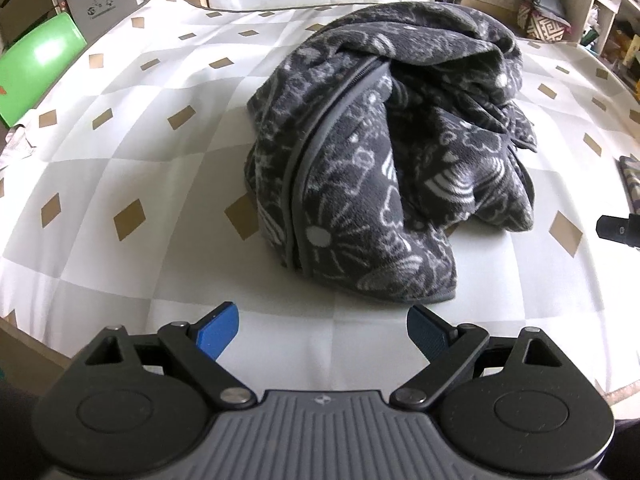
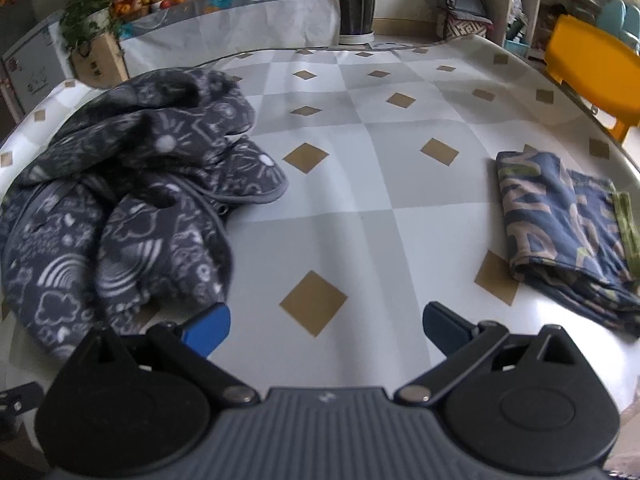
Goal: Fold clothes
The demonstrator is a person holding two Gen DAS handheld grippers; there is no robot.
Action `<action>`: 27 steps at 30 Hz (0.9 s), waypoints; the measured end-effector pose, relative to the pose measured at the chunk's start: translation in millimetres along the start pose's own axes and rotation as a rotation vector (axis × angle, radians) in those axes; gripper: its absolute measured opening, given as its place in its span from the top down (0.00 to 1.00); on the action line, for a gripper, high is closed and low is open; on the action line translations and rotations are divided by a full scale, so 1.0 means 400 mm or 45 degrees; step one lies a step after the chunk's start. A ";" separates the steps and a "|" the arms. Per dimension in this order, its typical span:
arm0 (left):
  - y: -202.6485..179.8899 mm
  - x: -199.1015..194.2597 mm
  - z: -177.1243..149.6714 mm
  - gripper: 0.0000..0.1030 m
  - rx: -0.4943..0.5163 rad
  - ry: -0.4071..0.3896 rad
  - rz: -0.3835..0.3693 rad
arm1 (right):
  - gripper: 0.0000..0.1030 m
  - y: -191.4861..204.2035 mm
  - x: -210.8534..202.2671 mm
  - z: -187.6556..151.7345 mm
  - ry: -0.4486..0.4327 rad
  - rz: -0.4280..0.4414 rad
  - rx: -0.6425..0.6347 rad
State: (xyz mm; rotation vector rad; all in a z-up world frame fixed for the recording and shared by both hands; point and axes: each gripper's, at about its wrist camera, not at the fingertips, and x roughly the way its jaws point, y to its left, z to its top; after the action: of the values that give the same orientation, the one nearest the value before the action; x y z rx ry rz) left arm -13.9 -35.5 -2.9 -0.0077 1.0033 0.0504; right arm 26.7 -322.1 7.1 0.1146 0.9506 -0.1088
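A dark grey fleece garment (image 1: 384,160) with white doodle print and a grey zipper lies crumpled in a heap on the table. My left gripper (image 1: 323,330) hovers just in front of its near hem, open, with nothing between the blue pads. In the right wrist view the same garment (image 2: 120,208) fills the left side. My right gripper (image 2: 326,326) stands open over bare tablecloth, its left pad close to the heap's edge. A folded blue patterned cloth (image 2: 568,232) lies flat at the right.
The table wears a white and grey checked cloth (image 2: 360,168) with tan diamonds. A green chair (image 1: 36,68) stands off the left edge, a yellow chair (image 2: 592,64) off the right. A potted plant (image 2: 356,0) and shelves sit behind.
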 end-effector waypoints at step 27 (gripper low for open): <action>-0.023 -0.034 -0.066 0.11 -0.019 0.035 0.004 | 0.01 0.043 -0.122 -0.083 0.006 0.075 -0.074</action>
State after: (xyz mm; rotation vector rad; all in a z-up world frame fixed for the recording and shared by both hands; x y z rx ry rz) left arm -43.0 -46.0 -5.7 -0.0205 1.0307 0.0611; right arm -25.5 -298.1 28.6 0.0893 0.9537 -0.0262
